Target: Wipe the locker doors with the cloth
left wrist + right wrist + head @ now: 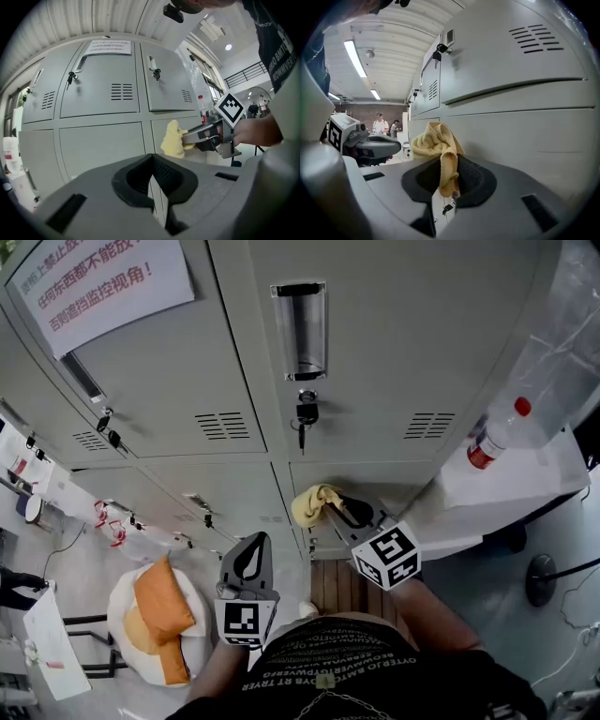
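Straight ahead, a wall of grey lockers (394, 362) is seen, with flat metal doors split by thin seams. A white paper sign (94, 277) with red print is stuck on the upper left door, and a key (305, 414) hangs in the lock of the upper right door. The yellow cloth (314, 502) is pinched tight in the right gripper (330, 509) and is held up at the lower right door (394, 482), close to that door's top left corner. It cannot be told whether the cloth is pressed on the metal. In the right gripper view, the cloth (436, 143) is bunched above the jaws, and a strip of it hangs down between them. The left gripper (251, 554) is held lower and to the left, away from the doors, with its jaws pressed together on nothing. On the right, a clear bag with a red-capped bottle (497, 432) leans on the locker side. On the left, orange cushions (161, 601) in a white bag are seen on the grey floor (84, 568). Far off in the right gripper view, long ceiling lights (355, 58) and two people (380, 124) are seen across an open room.
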Demonstrator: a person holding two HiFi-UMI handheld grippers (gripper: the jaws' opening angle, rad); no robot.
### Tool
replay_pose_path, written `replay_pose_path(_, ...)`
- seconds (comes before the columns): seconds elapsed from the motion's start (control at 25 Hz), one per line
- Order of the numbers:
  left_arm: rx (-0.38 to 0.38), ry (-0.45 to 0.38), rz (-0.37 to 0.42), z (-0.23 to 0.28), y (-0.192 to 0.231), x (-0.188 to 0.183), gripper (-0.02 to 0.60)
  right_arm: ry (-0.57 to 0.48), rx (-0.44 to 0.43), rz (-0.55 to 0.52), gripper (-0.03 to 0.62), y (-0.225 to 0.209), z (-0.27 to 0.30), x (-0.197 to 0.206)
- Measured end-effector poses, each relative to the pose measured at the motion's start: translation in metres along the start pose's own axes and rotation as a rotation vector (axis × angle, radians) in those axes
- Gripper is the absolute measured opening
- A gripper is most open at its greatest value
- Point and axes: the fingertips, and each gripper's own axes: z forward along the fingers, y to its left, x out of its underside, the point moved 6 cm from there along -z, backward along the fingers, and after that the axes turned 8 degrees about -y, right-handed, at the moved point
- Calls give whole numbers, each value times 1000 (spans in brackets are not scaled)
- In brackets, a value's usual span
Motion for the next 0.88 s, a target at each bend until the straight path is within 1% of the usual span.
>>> replay_pose_path(0.16, -6, 12, 2, -6, -2, 2, 5, 31, 33, -29, 64, -8, 7, 7)
replay_pose_path(0.32, 4, 15, -2, -2, -5, 4, 5, 58, 81, -39, 64, -28, -2, 19)
replay_pose_path(0.52, 47, 10, -5, 10, -15, 4, 5, 94, 146, -35, 67, -52, -25, 33)
replay_pose_path(0.76, 98, -13, -6, 28, -27, 0, 5, 108, 244, -26, 67, -80, -59, 39)
replay_pose_path(0.88, 128, -8, -4, 35, -33, 1, 5, 111, 299, 13, 66, -91, -78, 42)
